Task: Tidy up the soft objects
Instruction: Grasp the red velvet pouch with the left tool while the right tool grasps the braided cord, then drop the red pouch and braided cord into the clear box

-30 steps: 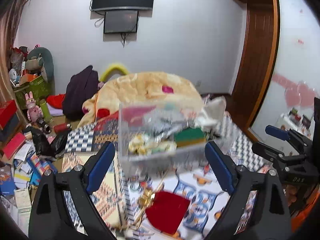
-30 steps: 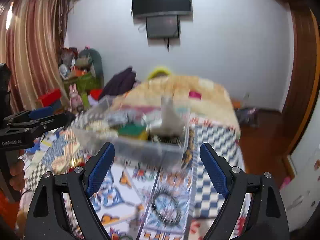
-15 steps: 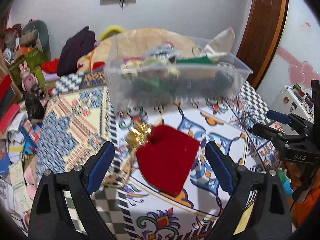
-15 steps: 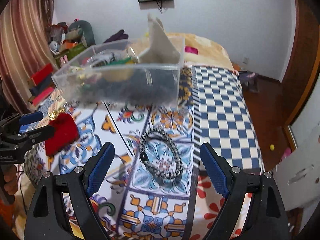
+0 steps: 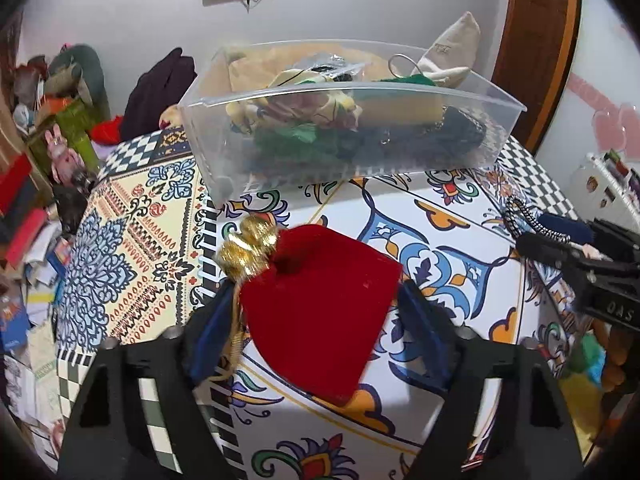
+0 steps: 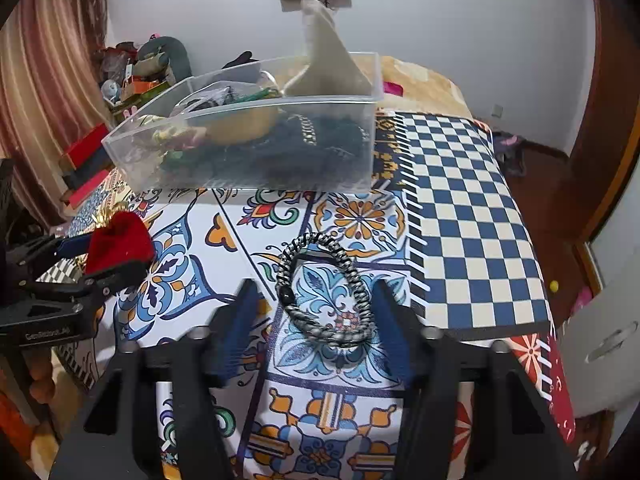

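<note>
A red velvet pouch (image 5: pixel 320 300) with a gold tassel (image 5: pixel 246 252) lies on the patterned table. My left gripper (image 5: pixel 316 296) straddles it, jaws partly closed around its sides. The pouch also shows in the right wrist view (image 6: pixel 118 240), between the left gripper's fingers (image 6: pixel 72 248). A black-and-white braided bracelet (image 6: pixel 324 288) lies coiled on the table, and my right gripper (image 6: pixel 316 292) straddles it with jaws narrowed but apart. A clear plastic bin (image 5: pixel 348 120) holding soft items stands behind; it also shows in the right wrist view (image 6: pixel 256 136).
A beige pouch (image 6: pixel 328 52) sticks up from the bin's right end. The patterned cloth (image 6: pixel 460 208) covers the table, checkered at right. Clutter and boxes (image 5: pixel 40 160) lie beyond the left edge. A wooden door (image 5: pixel 536 40) is at right.
Both grippers have dropped toward the table and moved forward. The left now straddles the red pouch, the right straddles the bracelet, and both pairs of jaws have narrowed.
</note>
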`<state>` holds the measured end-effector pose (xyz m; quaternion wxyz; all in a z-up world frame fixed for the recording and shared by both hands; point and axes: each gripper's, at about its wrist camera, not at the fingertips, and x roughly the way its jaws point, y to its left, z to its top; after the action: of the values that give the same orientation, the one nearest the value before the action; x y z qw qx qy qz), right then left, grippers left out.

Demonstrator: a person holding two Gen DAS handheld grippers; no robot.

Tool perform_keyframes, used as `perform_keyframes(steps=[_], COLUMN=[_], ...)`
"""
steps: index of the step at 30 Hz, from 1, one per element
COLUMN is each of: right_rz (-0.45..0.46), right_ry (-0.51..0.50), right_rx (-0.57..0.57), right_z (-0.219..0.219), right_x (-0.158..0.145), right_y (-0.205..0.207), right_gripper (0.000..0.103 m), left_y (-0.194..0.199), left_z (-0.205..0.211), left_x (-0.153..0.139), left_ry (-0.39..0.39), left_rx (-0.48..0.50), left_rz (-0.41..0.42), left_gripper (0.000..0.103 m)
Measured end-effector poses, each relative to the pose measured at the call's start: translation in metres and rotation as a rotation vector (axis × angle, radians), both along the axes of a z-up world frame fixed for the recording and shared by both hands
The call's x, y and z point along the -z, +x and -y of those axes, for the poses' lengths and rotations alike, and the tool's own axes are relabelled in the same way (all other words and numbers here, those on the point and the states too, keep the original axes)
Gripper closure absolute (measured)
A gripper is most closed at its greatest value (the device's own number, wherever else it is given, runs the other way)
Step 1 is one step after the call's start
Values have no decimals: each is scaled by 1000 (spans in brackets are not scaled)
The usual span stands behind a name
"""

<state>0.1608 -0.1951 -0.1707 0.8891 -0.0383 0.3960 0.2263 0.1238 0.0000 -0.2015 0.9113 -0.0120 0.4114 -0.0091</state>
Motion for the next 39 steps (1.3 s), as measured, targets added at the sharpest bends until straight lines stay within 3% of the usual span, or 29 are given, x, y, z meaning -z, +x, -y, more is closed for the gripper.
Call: perform_keyframes(steps=[5, 7, 17, 26, 33, 39], right_rz=[1, 3, 69, 180, 263, 282], right_ry=[13, 19, 50, 88, 128, 156], right_rx=[-21, -23, -21, -37, -61, -83], right_z=[-2, -1, 3, -3, -17, -35], right_x=[0, -2, -25, -65, -92, -99], right_y=[-1, -1, -6, -6, 0, 10], right_gripper=[86, 87, 87, 87, 87, 87], left_y=[-3, -6, -22, -20, -8, 10], left_z=[-4, -7, -13, -16, -22, -24], left_x=[-5, -9, -46, -92, -127, -147], left_ry=[-9, -16, -33, -52, -79, -101], left_rx=[7, 10, 25, 39, 26, 12], left_rz=[12, 18, 117, 238, 331, 390], left_gripper=[56, 60, 60, 60, 60, 60])
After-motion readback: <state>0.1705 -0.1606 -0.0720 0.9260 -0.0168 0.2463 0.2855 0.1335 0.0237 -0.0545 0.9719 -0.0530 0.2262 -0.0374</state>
